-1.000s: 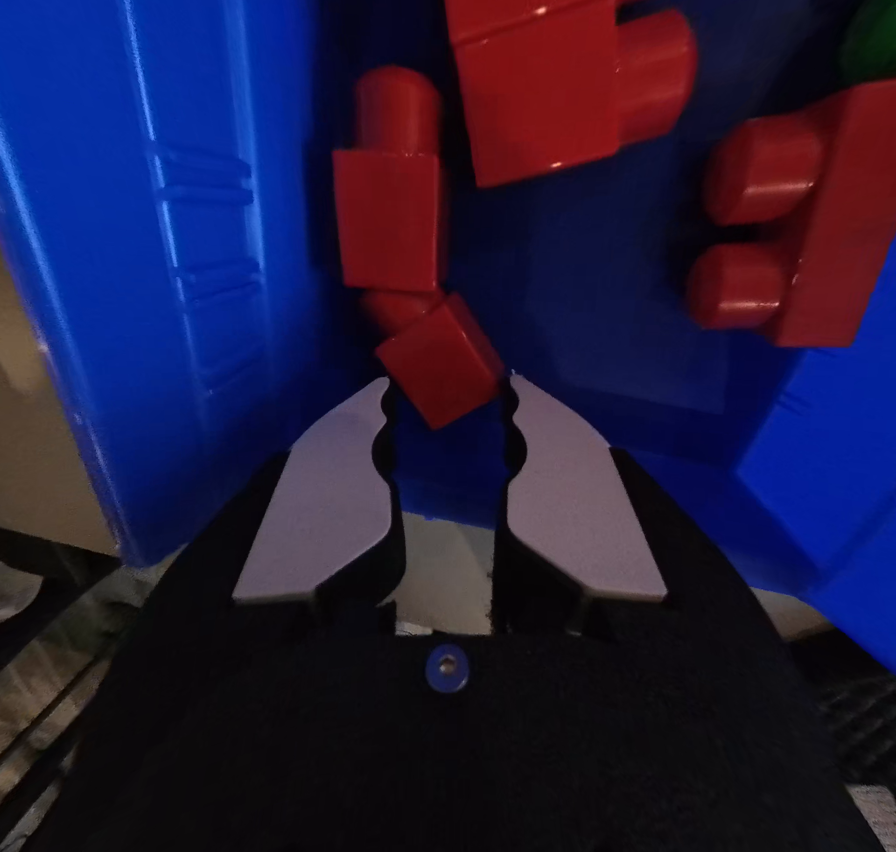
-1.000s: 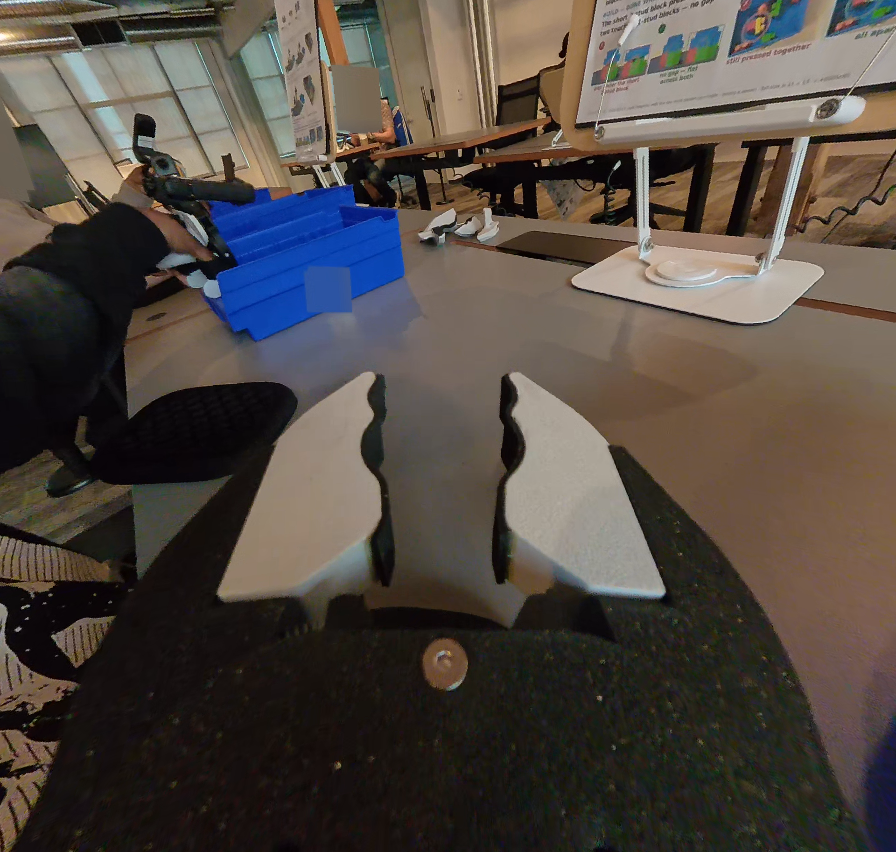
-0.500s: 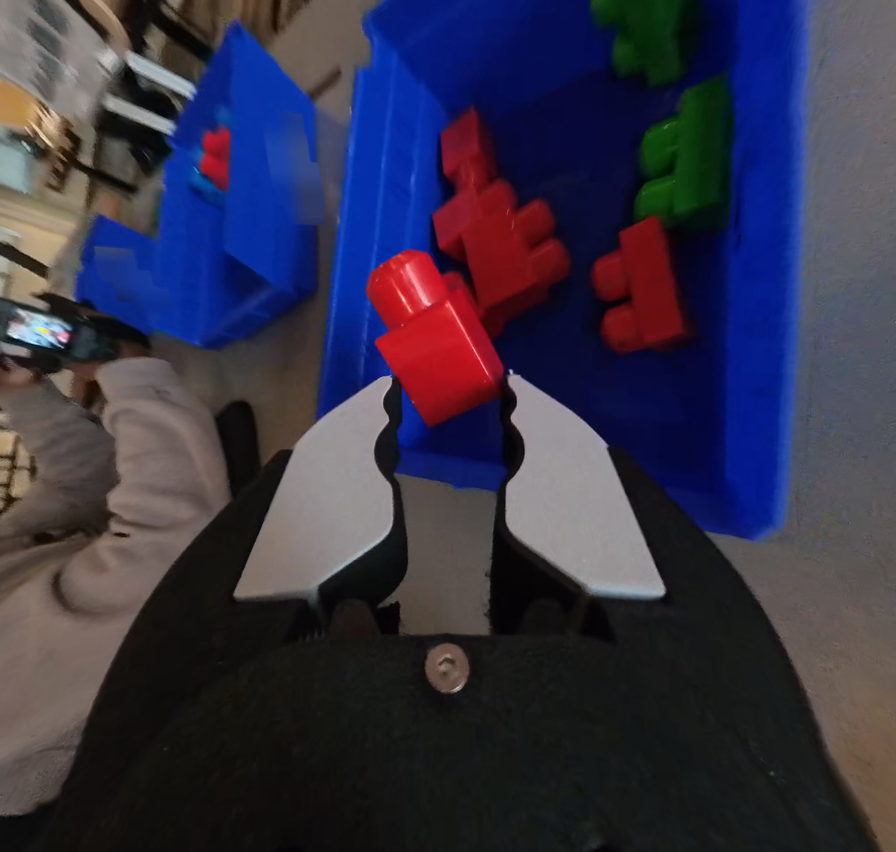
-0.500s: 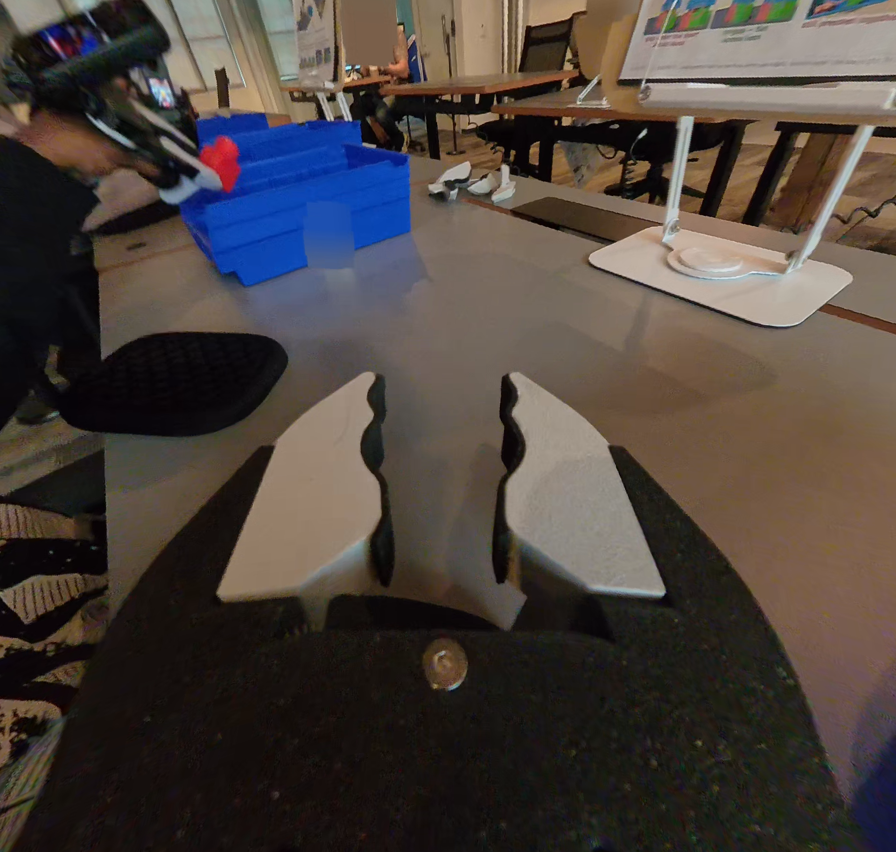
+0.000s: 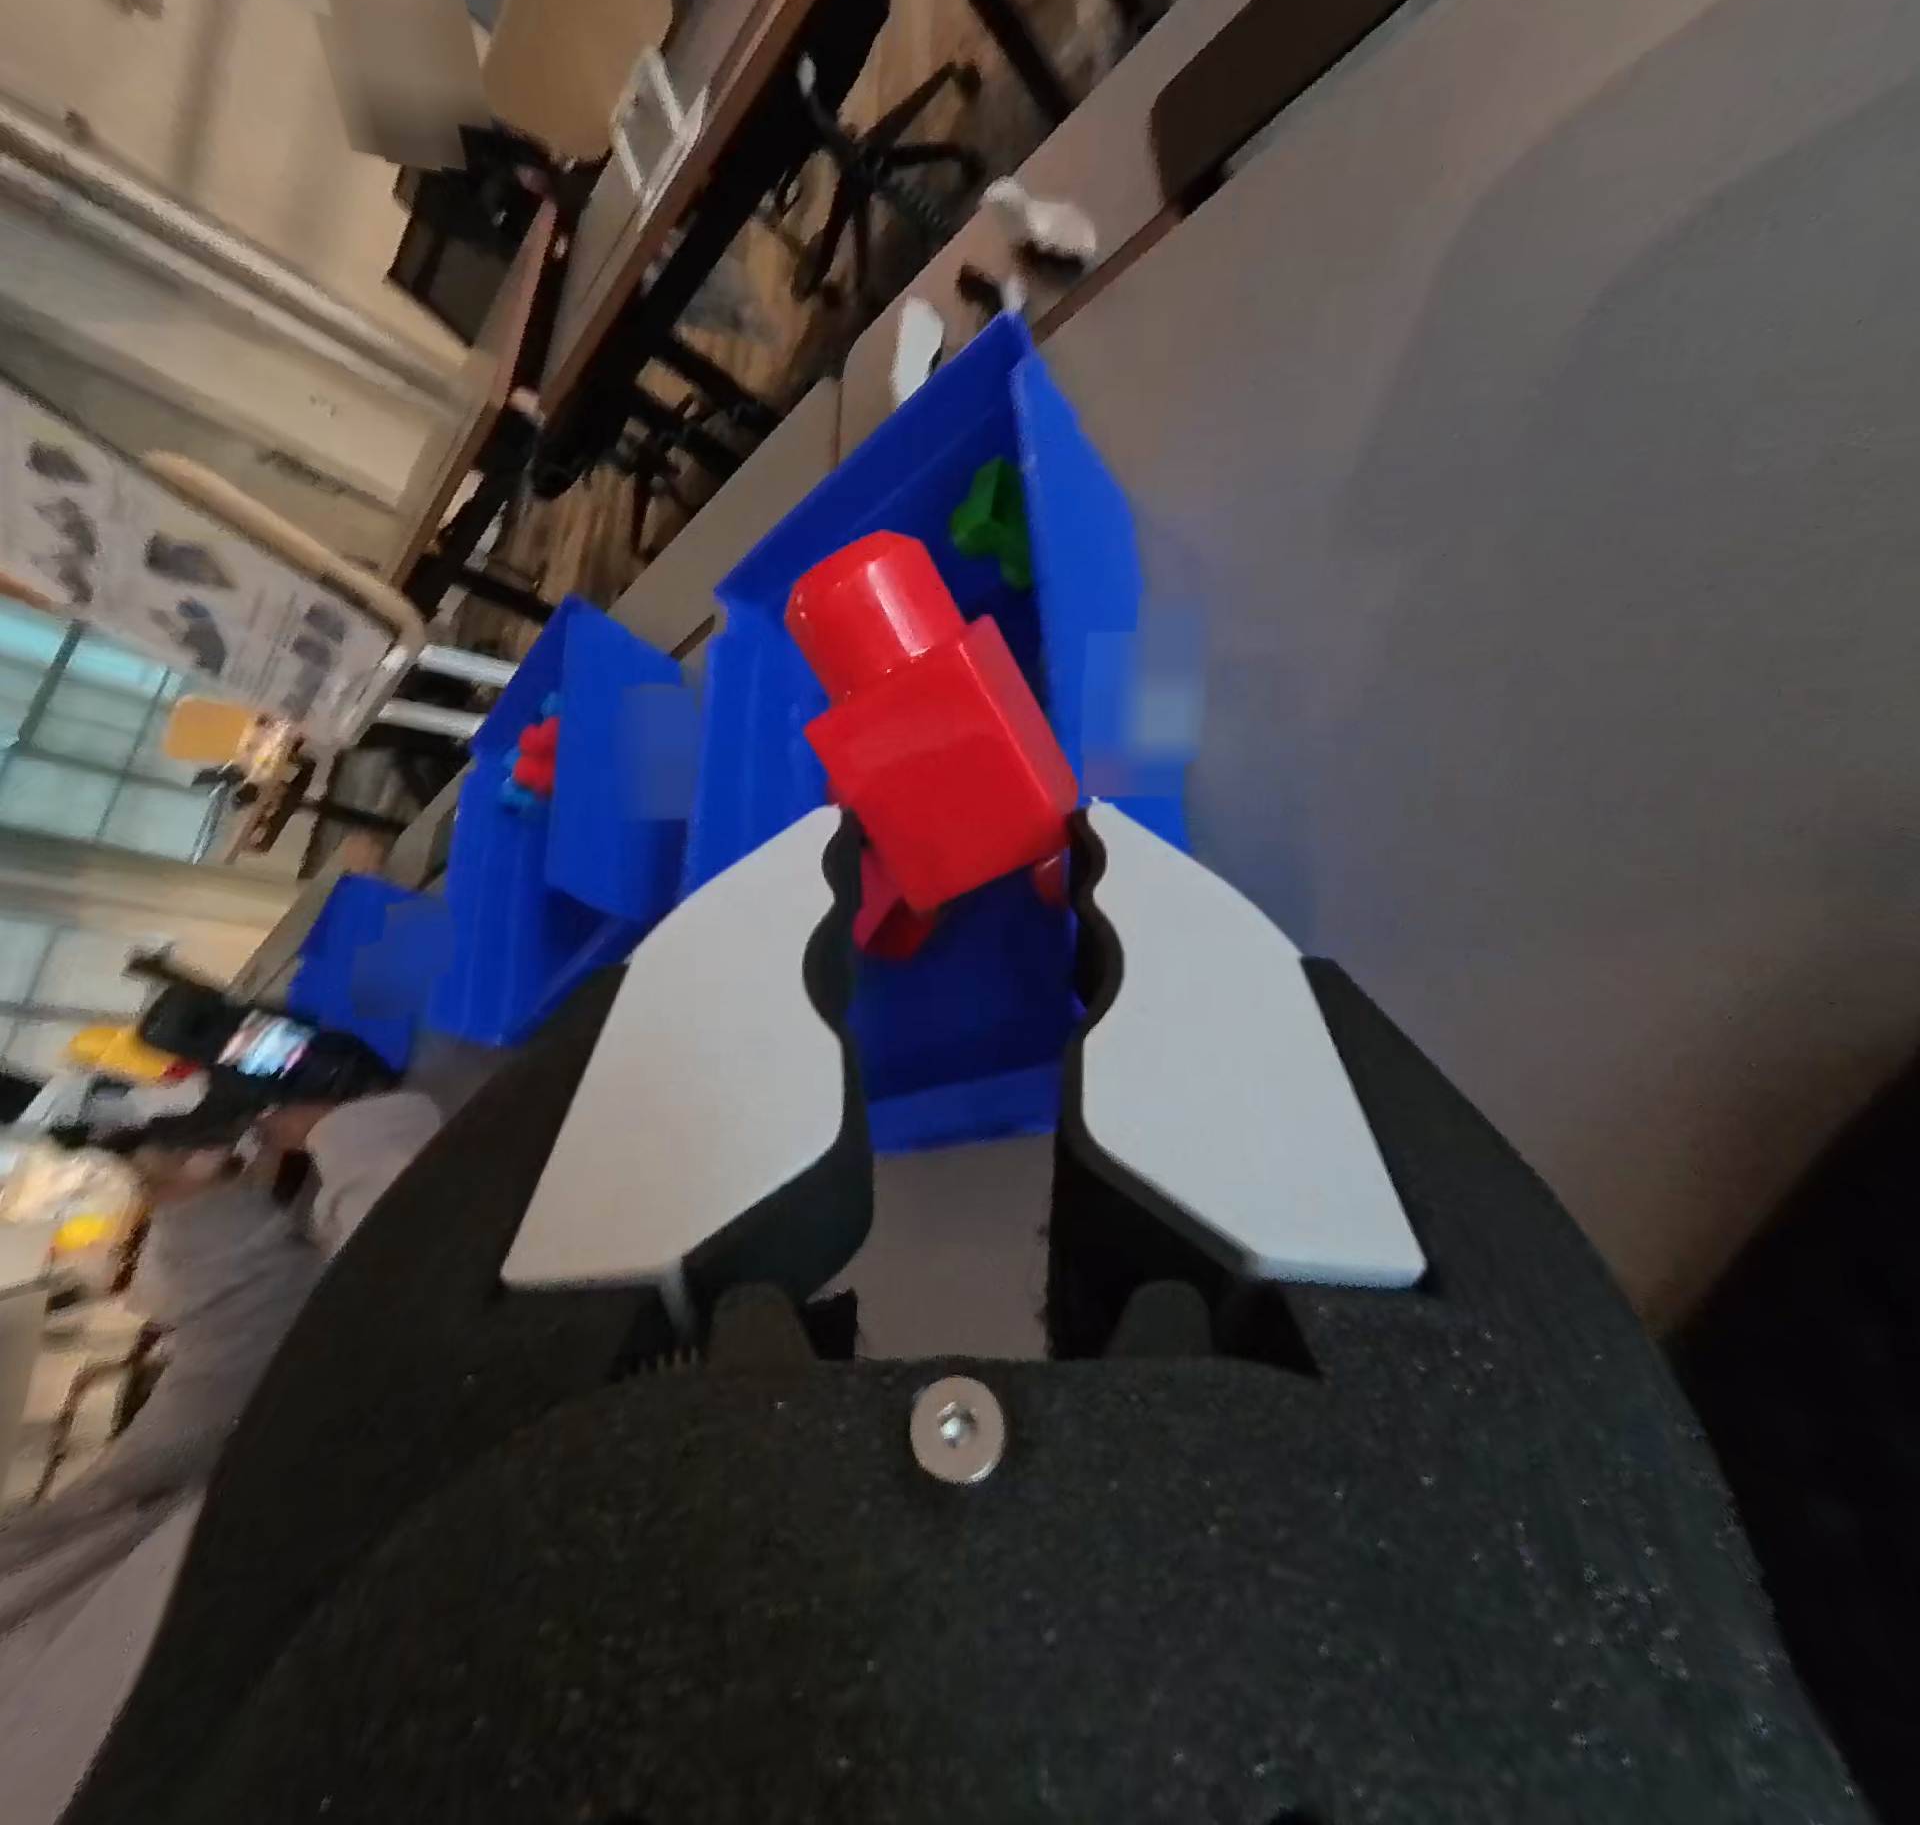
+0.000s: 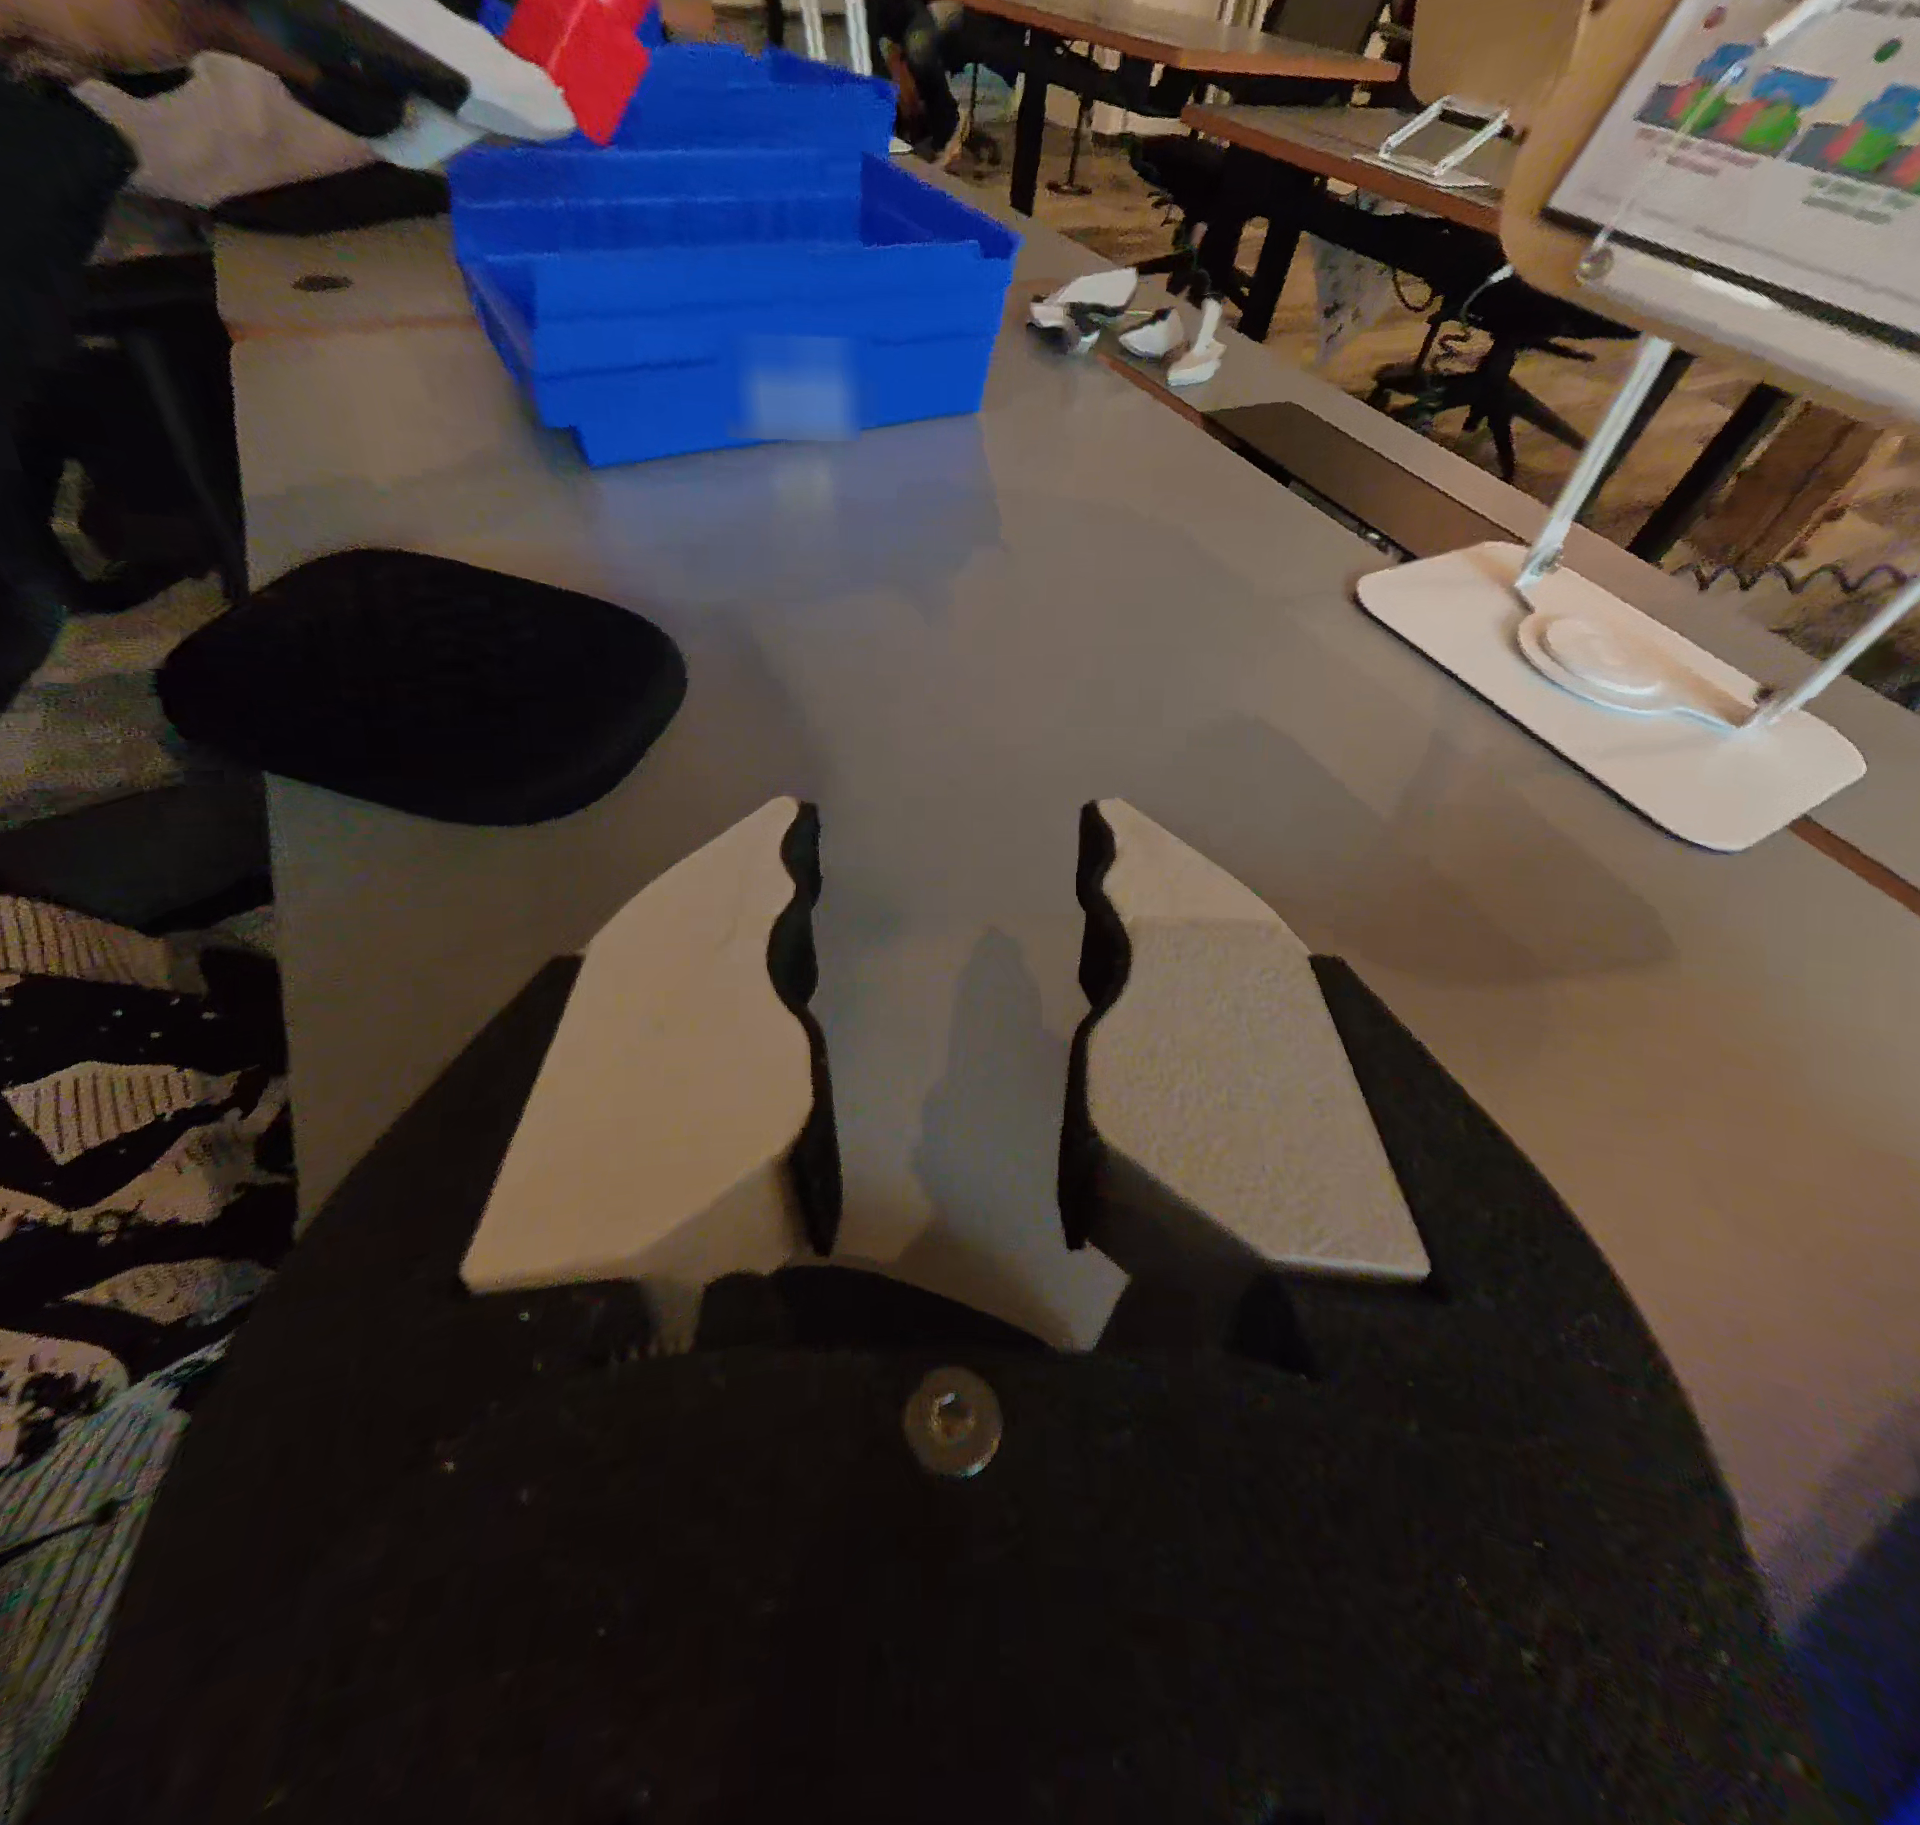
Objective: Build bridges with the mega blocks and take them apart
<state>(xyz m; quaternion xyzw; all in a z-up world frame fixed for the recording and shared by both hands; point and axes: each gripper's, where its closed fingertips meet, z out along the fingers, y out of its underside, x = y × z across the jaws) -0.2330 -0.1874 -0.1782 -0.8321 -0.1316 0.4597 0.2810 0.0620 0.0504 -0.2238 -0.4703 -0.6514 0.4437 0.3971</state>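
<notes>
Above blue bins [image 5: 1070,549], left tool [image 5: 961,830] pinches red block [image 5: 935,778] at its tips.

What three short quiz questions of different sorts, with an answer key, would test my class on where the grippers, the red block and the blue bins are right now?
1. True or false: the left gripper is shut on a red single-stud block.
2. Multiple choice: the right gripper is (A) holding a green block, (B) open and empty above the grey table, (C) inside a blue bin.
3. Fill in: in the right wrist view, the held red block is up in the air above the blue ____.

Key: 1 true; 2 B; 3 bins.
</notes>
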